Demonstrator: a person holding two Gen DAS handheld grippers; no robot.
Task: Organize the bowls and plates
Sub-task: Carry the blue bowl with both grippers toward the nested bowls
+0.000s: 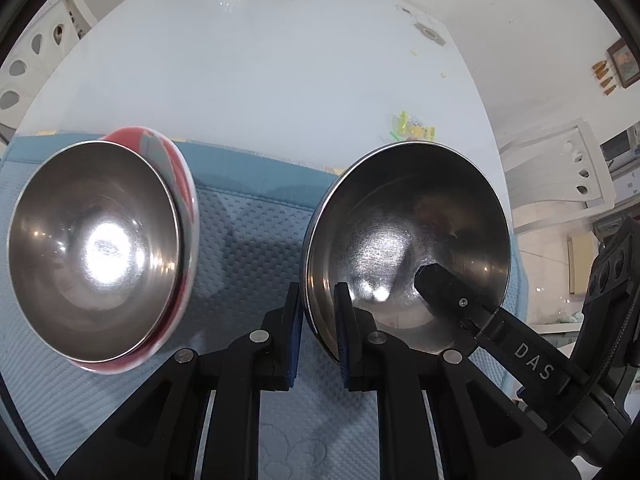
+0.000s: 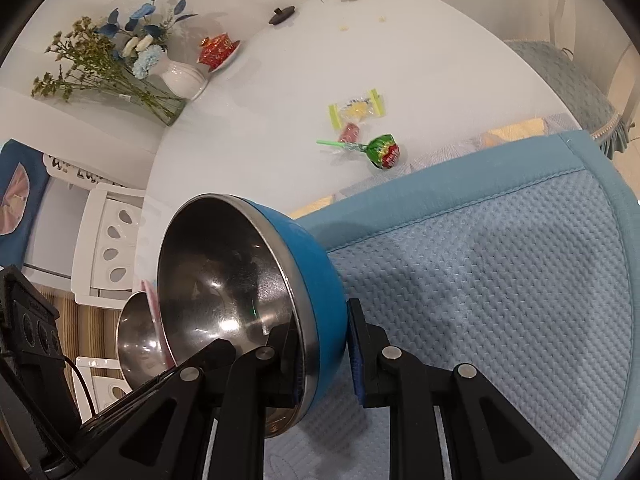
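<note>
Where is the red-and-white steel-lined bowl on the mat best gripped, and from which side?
Pinch the thin rim of the red-and-white steel-lined bowl, one finger inside, one outside, coming from its near side; its open mouth faces up and the round wall offers nothing else narrow.

White table (image 2: 280,92), blue quilted mat (image 2: 500,280) (near edge), sweets (image 2: 358,110), vase (image 2: 182,76)

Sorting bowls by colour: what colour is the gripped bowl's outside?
Blue outside, steel inside; right wrist view shows it best.

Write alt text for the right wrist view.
The right gripper clamps the rim of a blue steel-lined bowl, tilted over a light blue quilted mat. Beyond lie a lollipop, wrapped candies and a white flower vase on the white table.
</note>
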